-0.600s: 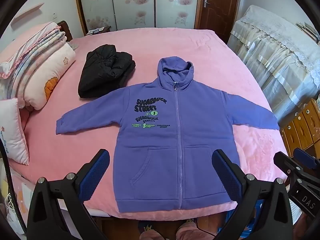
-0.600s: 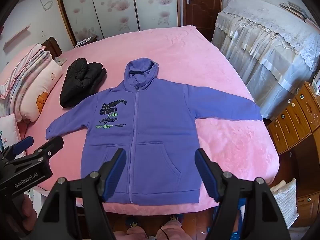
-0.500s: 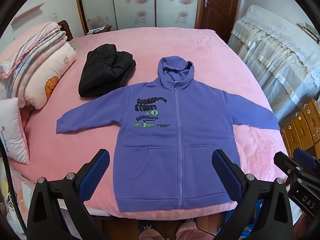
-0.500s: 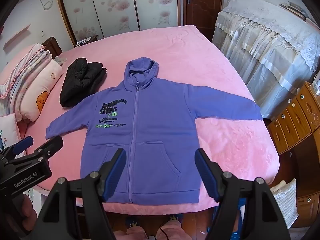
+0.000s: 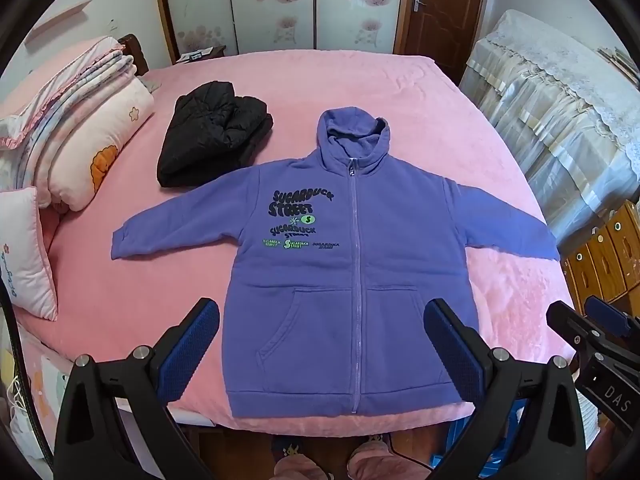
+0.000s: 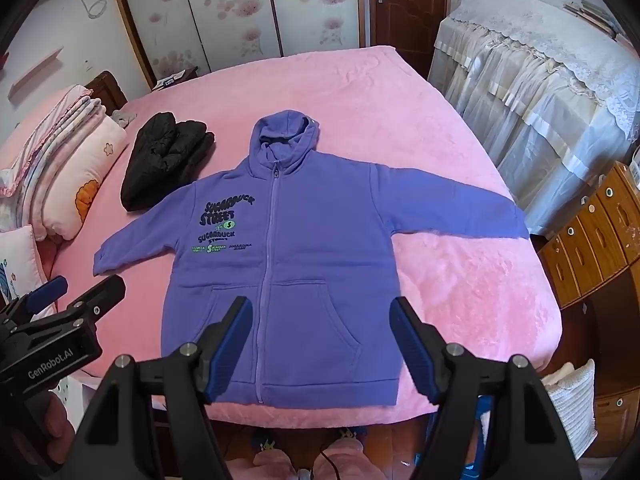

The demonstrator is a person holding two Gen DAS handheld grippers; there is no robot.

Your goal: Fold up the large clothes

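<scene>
A purple zip-up hoodie [image 5: 352, 280] lay face up on the pink bed [image 5: 360, 92], spread flat with both sleeves stretched out to the sides and the hood pointing toward the far wardrobe doors. The zip was closed right up to the collar. On one side of the chest ran dark lettering reading "Sugarduck Street", with small green marks below it, and two slanted pockets sat low on the front. The ribbed hem lay along the near edge of the bed, just above the person's pink slippers [image 5: 328, 464] on the floor.

The left hand-held gripper [image 5: 320, 350] hung above that near edge, tilted steeply downward, its jaws spread as wide as they seemed to go and holding nothing; the hoodie's lower body lay straight ahead of it and below, seen between its blue pads [image 5: 188, 348] but apart from them. The right hand-held gripper [image 6: 322, 350] hung just beside the left one, likewise tilted down over the hem, its jaws parted somewhat less widely and empty too. From it the hoodie lay ahead and slightly to the left, with the sleeve on its own side reaching toward the bed's edge.

Beyond the sleeve on the left hand-held gripper's side rested a folded black padded jacket [image 5: 212, 132], near the hoodie's shoulder.
</scene>
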